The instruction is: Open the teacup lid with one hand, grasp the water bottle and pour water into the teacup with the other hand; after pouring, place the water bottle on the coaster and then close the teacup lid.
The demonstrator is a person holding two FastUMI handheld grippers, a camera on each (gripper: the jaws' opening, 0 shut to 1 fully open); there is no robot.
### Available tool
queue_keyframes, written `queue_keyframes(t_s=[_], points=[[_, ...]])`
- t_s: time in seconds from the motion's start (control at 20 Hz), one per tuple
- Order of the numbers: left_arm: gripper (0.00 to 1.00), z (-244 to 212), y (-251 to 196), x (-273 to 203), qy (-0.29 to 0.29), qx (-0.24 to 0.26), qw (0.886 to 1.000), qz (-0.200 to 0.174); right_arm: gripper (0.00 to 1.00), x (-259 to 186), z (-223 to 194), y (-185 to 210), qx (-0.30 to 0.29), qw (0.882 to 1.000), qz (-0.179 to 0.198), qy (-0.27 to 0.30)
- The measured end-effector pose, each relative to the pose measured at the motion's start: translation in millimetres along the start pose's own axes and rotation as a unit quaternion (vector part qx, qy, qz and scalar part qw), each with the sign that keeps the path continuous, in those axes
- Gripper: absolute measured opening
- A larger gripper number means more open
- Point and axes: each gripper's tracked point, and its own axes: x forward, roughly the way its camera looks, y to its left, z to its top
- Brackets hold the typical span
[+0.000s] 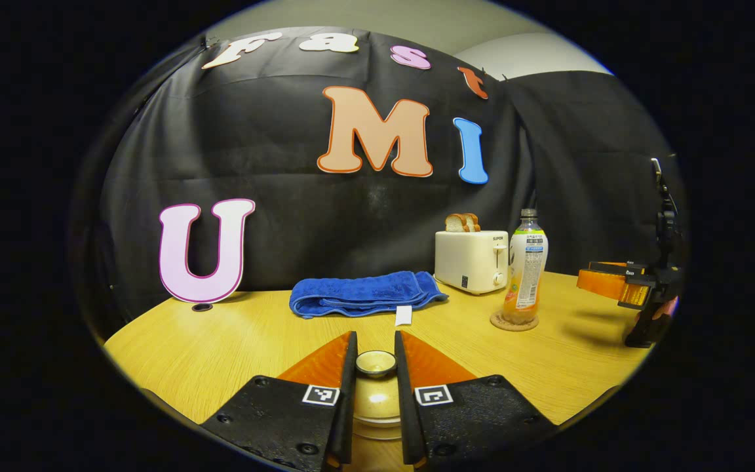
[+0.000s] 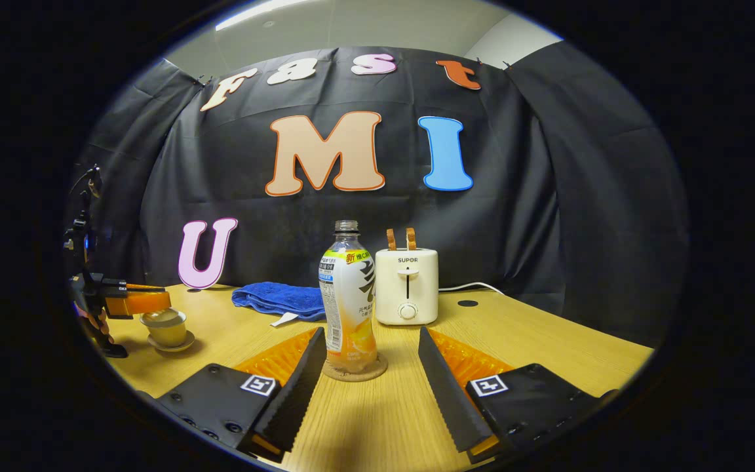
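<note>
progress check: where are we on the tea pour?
Looks nearly done: water bottle stands uncapped on the coaster, right gripper open, clear of it. In hand: left gripper closed on the lid knob, lid on the teacup. Left: release.

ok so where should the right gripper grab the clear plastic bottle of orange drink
Grip the clear plastic bottle of orange drink around its labelled middle, coming in level from the front. It stands upright on the round cork coaster, and the right gripper already faces it with its jaws spread to either side. The white toaster behind it argues against a rear approach.
</note>
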Motion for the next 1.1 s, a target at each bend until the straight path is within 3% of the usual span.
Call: queue_keyframes(t_s=[0.1, 0.15, 0.5, 0.8, 0.85, 1.05, 1.1], points=[[0.27, -6, -2, 3, 0.018, 0.004, 1.0, -0.004, 0.94, 0, 0, 0, 0.0, 1.0, 0.0, 0.0], [0.27, -8, -2, 4, 0.026, 0.006, 1.0, -0.005, 0.87, 0, -1, 0, 0.0, 1.0, 0.0, 0.0], [0.29, -9, -4, 5, 0.033, 0.008, 0.999, -0.01, 0.91, 1, 0, 0, 0.0, 1.0, 0.0, 0.001], [0.34, -11, -3, 2, 0.04, 0.009, 0.999, -0.008, 0.87, 1, 0, 0, 0.0, 1.0, 0.0, 0.001], [0.38, -11, -2, 2, 0.039, 0.008, 0.999, -0.006, 0.87, 1, 0, 0, 0.0, 1.0, 0.0, 0.001], [0.92, -6, 2, -4, 0.024, -0.001, 1.0, 0.004, 0.91, 0, -1, 0, 0.0, 1.0, 0.0, 0.001], [0.98, -4, 5, -6, 0.015, -0.008, 1.0, 0.009, 0.91, 0, -1, 0, 0.0, 1.0, 0.001, 0.0]])
